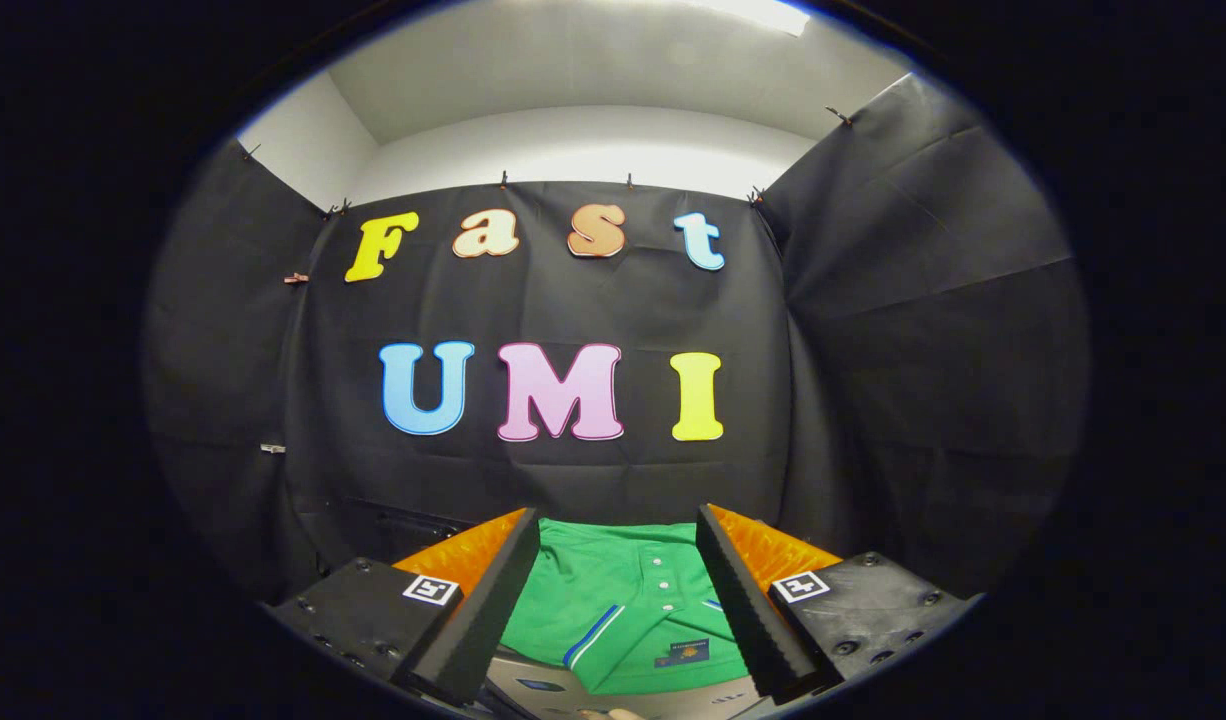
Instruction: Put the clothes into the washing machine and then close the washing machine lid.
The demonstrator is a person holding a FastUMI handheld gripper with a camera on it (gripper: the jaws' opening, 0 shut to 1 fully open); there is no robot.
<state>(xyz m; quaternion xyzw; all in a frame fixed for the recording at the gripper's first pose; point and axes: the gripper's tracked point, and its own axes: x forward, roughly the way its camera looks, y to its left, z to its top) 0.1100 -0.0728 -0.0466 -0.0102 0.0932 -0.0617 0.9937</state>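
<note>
gripper (618, 525) fingers spread wide, grasping nothing | green shirt (613, 600) lies flat between and below them, at 6 o'clock | likely light, soft, floppy; will sag and drape | pinch a bunched fold near the button placket
</note>
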